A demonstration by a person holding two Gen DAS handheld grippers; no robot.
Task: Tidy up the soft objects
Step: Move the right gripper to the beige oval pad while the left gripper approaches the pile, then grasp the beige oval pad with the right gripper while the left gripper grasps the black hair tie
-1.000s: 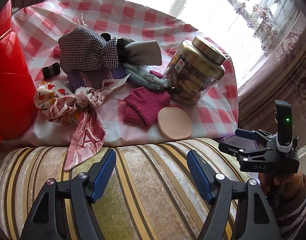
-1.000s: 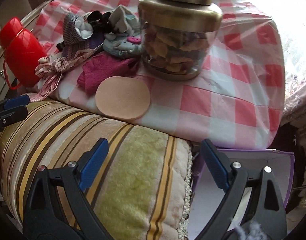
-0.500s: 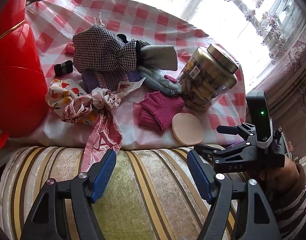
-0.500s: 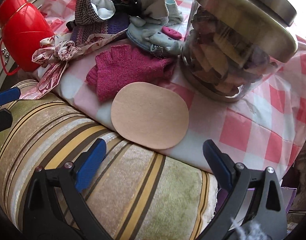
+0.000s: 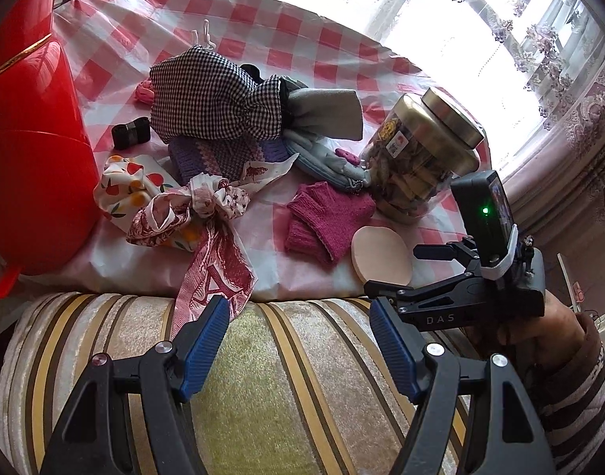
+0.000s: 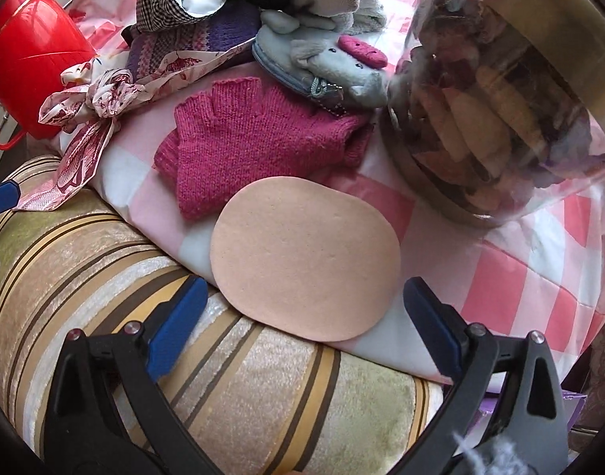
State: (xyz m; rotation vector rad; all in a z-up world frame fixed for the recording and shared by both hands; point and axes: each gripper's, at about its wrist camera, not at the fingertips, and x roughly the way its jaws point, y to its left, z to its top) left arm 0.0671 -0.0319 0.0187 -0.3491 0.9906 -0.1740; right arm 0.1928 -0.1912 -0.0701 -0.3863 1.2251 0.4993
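- Pink-and-white checked tablecloth covers a table against a striped cushion; a bright window lies beyond.
- Right gripper hangs over the table's near edge, jaws wide and just been opening, nothing between them; a peach oval pad lies just ahead.
- Left gripper hovers over the cushion, jaws apart and empty.
- Magenta knitted glove touches the pad's far side; a lidded jar stands near the right edge.

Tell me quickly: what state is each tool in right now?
Left tool: open, holding nothing, over the cushion.
Right tool: open, jaws just widened, nothing gripped; the sponge lies just ahead of them.
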